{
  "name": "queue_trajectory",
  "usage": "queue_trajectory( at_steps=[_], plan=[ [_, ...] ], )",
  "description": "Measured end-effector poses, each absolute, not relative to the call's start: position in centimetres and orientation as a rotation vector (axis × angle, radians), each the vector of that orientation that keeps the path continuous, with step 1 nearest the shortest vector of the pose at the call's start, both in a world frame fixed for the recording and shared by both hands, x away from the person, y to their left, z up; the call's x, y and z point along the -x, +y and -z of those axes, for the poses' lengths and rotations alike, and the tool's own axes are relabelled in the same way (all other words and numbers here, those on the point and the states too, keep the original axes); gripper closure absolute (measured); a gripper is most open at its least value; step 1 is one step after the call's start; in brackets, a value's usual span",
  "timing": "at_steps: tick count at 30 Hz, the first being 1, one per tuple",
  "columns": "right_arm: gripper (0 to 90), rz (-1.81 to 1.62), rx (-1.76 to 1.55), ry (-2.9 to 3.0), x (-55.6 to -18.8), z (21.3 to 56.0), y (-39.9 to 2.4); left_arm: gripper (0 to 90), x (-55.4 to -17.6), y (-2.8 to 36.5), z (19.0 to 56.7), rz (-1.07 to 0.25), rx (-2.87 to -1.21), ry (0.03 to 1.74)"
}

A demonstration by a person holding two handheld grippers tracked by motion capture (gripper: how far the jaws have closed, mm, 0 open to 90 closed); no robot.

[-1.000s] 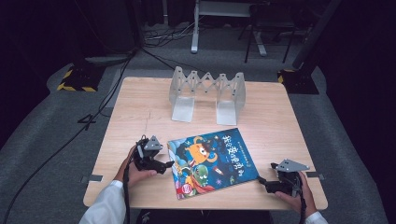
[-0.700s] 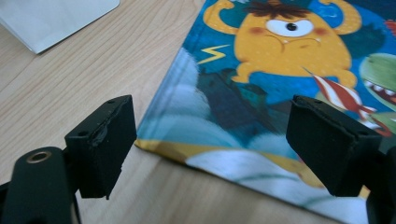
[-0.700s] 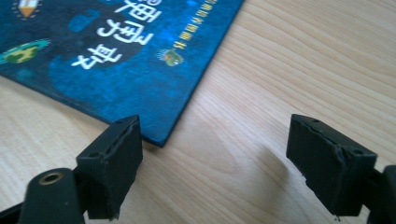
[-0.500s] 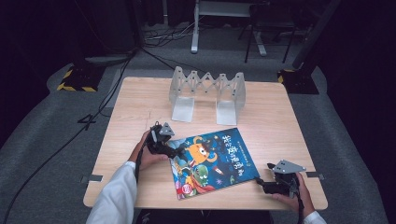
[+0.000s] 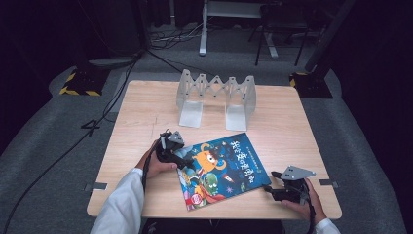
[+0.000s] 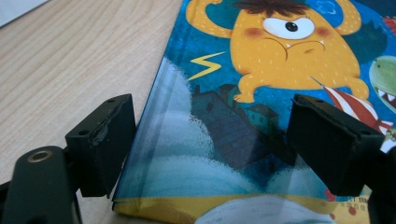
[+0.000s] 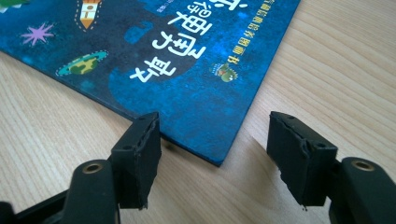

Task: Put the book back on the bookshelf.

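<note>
- Two tongs stood open at one picture book point(image 5: 220, 168), which lay flat on the worktop point(image 5: 146, 112) in front of the folding rack point(image 5: 216, 97).
- Left tongs point(image 5: 184, 161) straddled the book's near-left corner, pads apart; the hand point(image 5: 155, 165) rested beside that edge.
- Right tongs point(image 5: 269, 189), jaws just closing with nothing pinched yet, faced its right corner.
- Likely thin, light, glossy and slippery: pinch an edge or corner.

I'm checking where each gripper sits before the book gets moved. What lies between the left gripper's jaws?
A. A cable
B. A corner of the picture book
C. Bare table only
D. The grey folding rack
B: in the left gripper view, the picture book reaches in between the left gripper's open jaws.
</note>
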State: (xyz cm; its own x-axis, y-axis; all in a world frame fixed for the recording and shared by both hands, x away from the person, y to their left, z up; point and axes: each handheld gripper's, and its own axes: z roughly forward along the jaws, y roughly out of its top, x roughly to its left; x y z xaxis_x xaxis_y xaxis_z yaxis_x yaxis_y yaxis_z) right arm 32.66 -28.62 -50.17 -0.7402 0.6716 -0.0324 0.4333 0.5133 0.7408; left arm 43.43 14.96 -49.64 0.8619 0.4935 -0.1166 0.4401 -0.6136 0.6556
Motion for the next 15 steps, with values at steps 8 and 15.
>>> queue_trajectory(
  at_steps=[8,15],
  plan=[
    [39.9,-1.073,-0.924,2.472,-33.2,50.0,-27.9,16.2,-41.7,15.6,49.6,-0.089,-2.334,0.654],
    [41.2,-1.063,-0.956,2.456,-34.3,50.0,-27.1,16.3,-39.2,17.1,49.5,-0.108,-2.339,0.692]
  ],
)
